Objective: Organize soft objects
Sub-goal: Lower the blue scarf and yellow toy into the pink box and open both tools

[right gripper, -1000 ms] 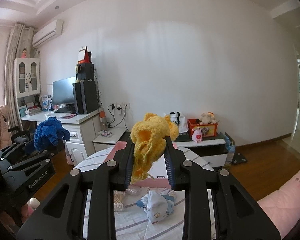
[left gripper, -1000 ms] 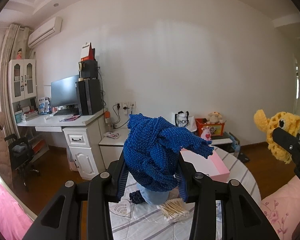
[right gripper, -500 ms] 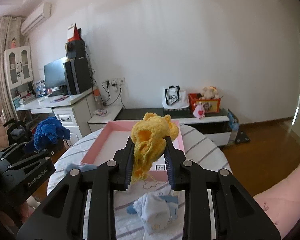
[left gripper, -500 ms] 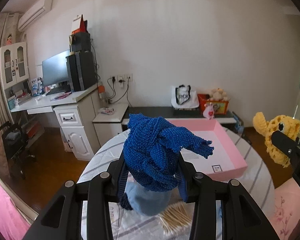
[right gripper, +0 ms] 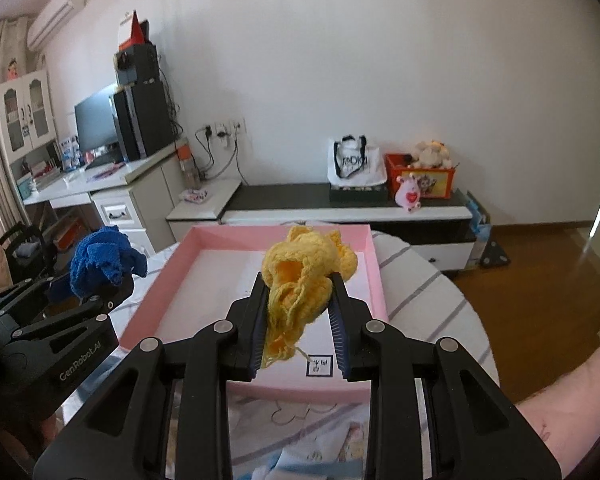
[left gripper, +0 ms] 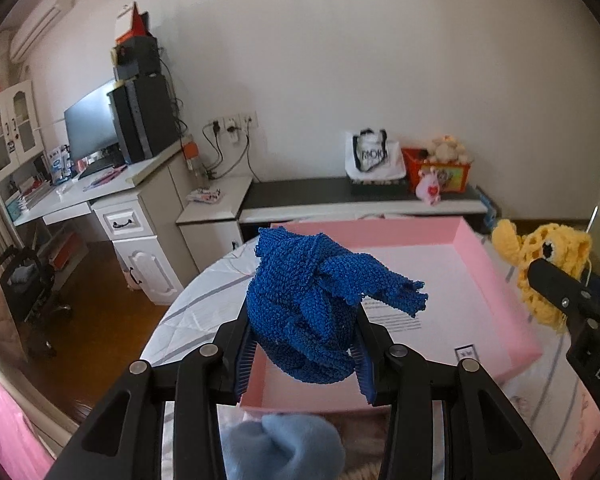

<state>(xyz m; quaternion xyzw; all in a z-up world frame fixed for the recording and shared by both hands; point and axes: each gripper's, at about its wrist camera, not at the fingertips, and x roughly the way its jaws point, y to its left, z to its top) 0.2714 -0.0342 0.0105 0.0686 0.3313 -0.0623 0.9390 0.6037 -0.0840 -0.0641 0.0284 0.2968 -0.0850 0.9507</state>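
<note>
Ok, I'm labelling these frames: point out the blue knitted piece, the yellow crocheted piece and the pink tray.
blue knitted piece (left gripper: 308, 312): left wrist view, middle of the bundle.
yellow crocheted piece (right gripper: 300, 276): right wrist view, centre of the clump.
pink tray (right gripper: 374, 264): right wrist view, right wall.

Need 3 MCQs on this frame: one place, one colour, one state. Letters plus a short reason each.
1. Where does the pink tray sit?
A. on the round table with the striped cloth
B. on the desk by the monitor
C. on the floor

2. What colour is the knitted piece in the left gripper?
A. yellow
B. blue
C. white

3. What is the state of the right gripper?
A. open, nothing in it
B. shut with nothing between its fingers
C. shut on the yellow knitted piece

Answers:
1 A: the tray lies on the striped tablecloth in both views.
2 B: the blue knitted piece bulges between its fingers.
3 C: the yellow knitted piece is pinched between its fingers, above the tray.
</note>
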